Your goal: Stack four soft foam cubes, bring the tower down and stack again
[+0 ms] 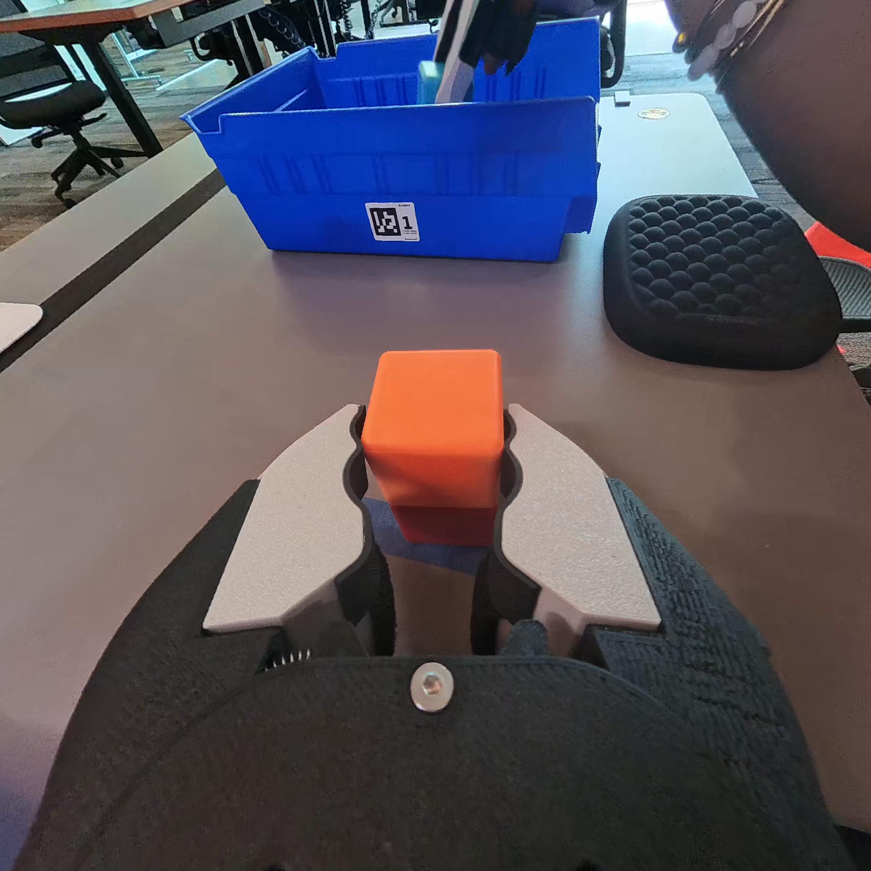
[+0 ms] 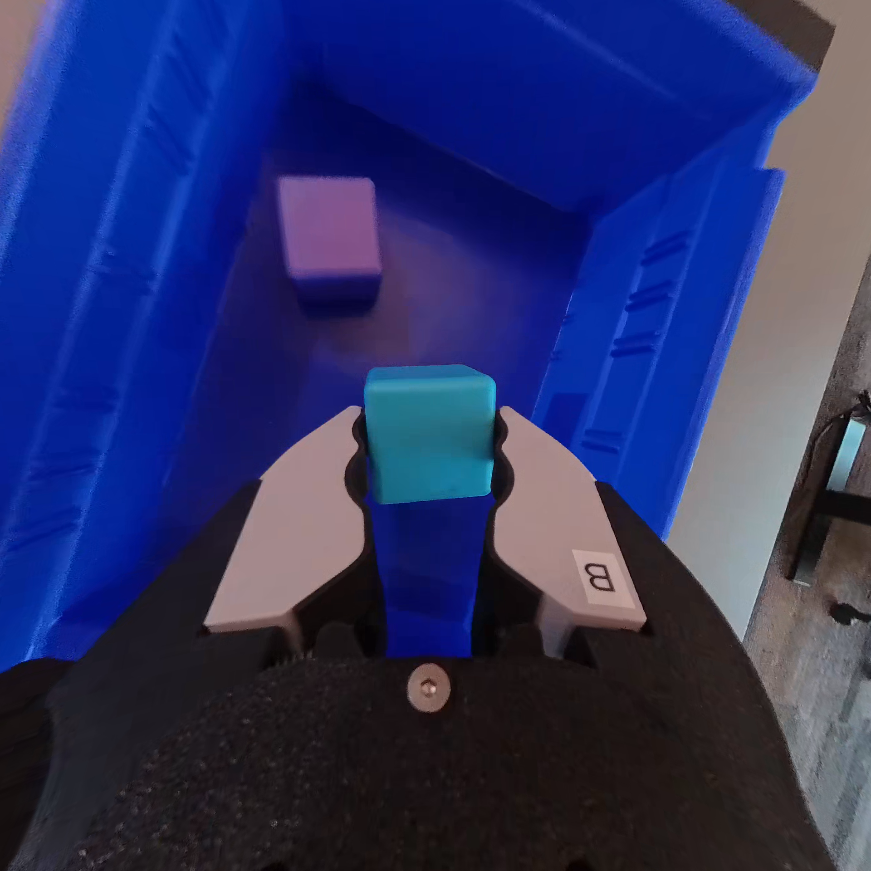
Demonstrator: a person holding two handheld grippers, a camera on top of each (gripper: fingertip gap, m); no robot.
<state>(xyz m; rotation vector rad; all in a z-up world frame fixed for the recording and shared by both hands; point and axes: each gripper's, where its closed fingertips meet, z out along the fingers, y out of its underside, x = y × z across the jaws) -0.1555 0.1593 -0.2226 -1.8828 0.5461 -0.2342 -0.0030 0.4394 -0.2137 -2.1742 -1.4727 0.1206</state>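
A wide grey-brown desk (image 1: pixel 198 424) carries everything here, in an open office with other desks, black swivel chairs (image 1: pixel 56 113) and patterned carpet behind it; a black wrist-rest cushion (image 1: pixel 711 278) with a scalloped texture lies on the desk's right side, and a pale flat object (image 1: pixel 14 320) pokes in at the left edge. Toward the back stands a blue plastic storage bin (image 1: pixel 405 165), with a white sticker (image 1: pixel 392 221) on its near wall bearing a square black-and-white code marker and some print. A second small white sticker (image 2: pixel 601 577) with one character sits on a grey finger of the right gripper. Inside the bin a purple foam cube (image 2: pixel 330 231) rests on the floor near a side wall. The right gripper (image 2: pixel 429 438) hangs above the bin's interior, clenched on a teal foam cube (image 2: pixel 429 438) pinched between its tips, clear of the floor. Out on the desk in front of the bin, the left gripper (image 1: pixel 433 424) has its fingers pressed to both sides of an orange foam cube (image 1: pixel 433 424), which sits squarely on top of a red foam cube (image 1: pixel 443 525); a strip of blue shows on the desk under the red one, and what it is cannot be told
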